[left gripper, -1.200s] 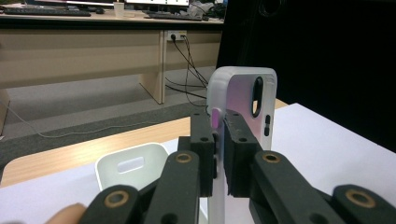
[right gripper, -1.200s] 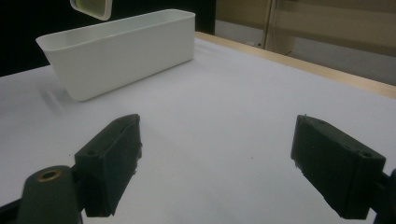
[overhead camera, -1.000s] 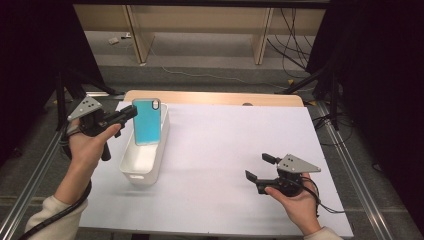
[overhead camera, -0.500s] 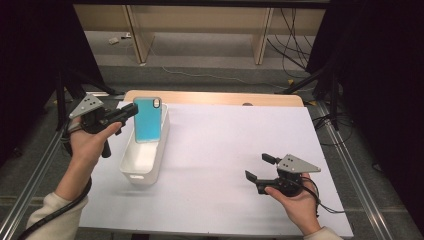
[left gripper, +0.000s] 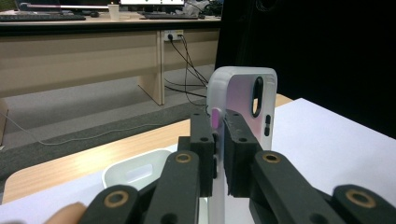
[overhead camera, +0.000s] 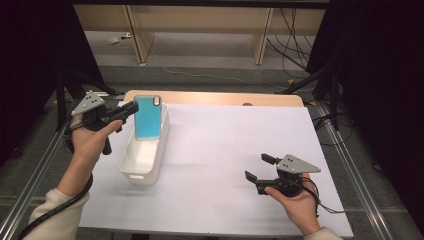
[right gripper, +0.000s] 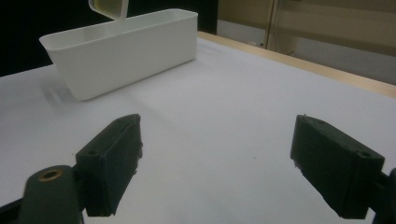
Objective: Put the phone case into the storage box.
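A turquoise phone case [overhead camera: 148, 117] hangs upright over the far end of a long white bin [overhead camera: 131, 172], its lower end inside the rim. My left gripper [overhead camera: 131, 107] is shut on the case's left edge; in the left gripper view both jaws pinch the case [left gripper: 243, 100] at its side, camera cutout at the top. My right gripper [overhead camera: 259, 167] stands open low over the white table [overhead camera: 225, 140] at the front right, with nothing between its jaws. From the right gripper view the bin [right gripper: 121, 49] lies ahead to the left, the case's bottom corner [right gripper: 109, 9] above it.
The white sheet covers a wooden tabletop whose far edge [overhead camera: 215, 97] shows bare. Metal rails [overhead camera: 350, 170] run along both sides of the table. Desks and cables stand on the floor beyond.
The left gripper and the case have shifted slightly; the right gripper has stayed where it was.
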`<state>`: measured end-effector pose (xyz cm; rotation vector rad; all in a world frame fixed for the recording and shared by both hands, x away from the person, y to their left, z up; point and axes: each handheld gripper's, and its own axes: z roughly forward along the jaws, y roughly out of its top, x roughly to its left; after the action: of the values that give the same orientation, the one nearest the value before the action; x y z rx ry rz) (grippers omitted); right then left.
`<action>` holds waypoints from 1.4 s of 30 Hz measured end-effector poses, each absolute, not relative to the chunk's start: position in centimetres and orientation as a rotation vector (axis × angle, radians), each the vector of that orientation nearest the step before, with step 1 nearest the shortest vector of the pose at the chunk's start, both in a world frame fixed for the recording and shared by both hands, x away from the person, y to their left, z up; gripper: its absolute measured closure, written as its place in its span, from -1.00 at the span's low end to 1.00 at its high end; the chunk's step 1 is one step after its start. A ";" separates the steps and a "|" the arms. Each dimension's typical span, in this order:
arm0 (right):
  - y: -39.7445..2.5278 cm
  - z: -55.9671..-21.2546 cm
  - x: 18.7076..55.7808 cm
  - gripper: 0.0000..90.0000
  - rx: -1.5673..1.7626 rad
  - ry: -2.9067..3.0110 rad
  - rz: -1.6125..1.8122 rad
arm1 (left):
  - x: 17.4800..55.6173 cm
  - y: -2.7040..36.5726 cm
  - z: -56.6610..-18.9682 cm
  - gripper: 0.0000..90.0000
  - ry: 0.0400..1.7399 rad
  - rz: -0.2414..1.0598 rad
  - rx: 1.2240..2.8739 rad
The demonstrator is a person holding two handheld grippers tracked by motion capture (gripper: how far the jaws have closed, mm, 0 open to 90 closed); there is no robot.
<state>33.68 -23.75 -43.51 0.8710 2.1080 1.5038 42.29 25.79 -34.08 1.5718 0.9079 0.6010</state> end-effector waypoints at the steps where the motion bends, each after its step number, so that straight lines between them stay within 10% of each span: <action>1: -23.7 -43.6 33.7 -0.61 0.870 2.098 1.513 | 42.4 25.8 -34.1 0.85 0.908 0.603 1.574; 42: -23.8 -43.5 33.5 -0.59 0.868 2.124 1.503 | 45.0 25.9 -34.4 0.85 0.906 0.610 1.593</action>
<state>33.53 -23.78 -43.50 0.8684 2.1237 1.5026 44.97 25.92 -34.43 1.5929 0.9062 0.6097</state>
